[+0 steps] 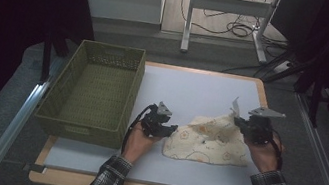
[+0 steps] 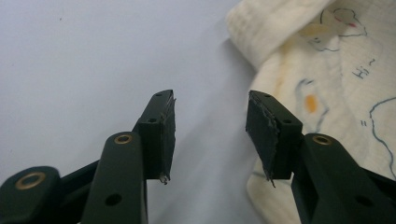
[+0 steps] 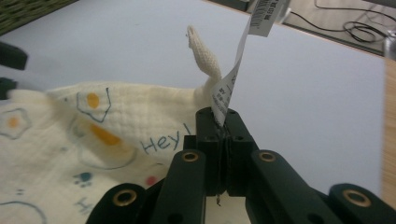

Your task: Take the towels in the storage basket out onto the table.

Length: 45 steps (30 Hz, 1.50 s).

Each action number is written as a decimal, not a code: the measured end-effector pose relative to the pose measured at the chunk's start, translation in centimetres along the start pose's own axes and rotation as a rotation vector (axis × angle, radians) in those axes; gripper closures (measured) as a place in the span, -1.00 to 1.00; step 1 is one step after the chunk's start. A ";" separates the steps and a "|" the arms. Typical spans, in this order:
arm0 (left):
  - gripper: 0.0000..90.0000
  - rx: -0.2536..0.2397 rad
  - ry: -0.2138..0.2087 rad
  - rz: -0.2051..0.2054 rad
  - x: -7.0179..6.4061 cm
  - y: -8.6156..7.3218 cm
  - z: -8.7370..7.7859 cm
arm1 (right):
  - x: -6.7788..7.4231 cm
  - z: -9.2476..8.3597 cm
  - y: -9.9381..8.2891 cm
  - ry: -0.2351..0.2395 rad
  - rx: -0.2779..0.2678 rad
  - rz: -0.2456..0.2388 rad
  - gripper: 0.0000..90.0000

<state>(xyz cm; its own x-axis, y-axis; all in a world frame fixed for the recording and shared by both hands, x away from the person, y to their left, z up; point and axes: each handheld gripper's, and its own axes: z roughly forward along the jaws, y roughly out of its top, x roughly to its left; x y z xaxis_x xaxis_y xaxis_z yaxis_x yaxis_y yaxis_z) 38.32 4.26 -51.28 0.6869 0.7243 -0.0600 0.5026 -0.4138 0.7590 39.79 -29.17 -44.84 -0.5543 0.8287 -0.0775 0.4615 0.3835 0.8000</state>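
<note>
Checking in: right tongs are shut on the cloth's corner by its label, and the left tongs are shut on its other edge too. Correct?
Not quite. The right tongs are shut on the cloth by its label, as the right gripper view shows. The left tongs, though, are open: the left gripper view shows their jaws apart at the cloth's edge with nothing gripped between them.

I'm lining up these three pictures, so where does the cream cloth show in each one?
High view: cloth right of centre, between the grippers.
Left gripper view: right edge, behind the right jaw.
Right gripper view: left and centre, corner pinched.
Shared landmark: white tabletop.
</note>
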 end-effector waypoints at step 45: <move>0.98 -0.001 0.018 -0.004 4.1 7.9 3.3 | -3.9 -0.3 0.4 -0.062 -0.039 0.082 0.94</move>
<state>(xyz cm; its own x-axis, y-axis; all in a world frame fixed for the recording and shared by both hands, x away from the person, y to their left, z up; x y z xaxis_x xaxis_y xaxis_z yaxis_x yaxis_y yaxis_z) 46.85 2.15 -47.65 0.6754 0.7356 -0.0514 0.5048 -0.4104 0.7595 41.94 -32.40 -43.99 -0.4714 0.8807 -0.0462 0.4755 0.2979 0.8277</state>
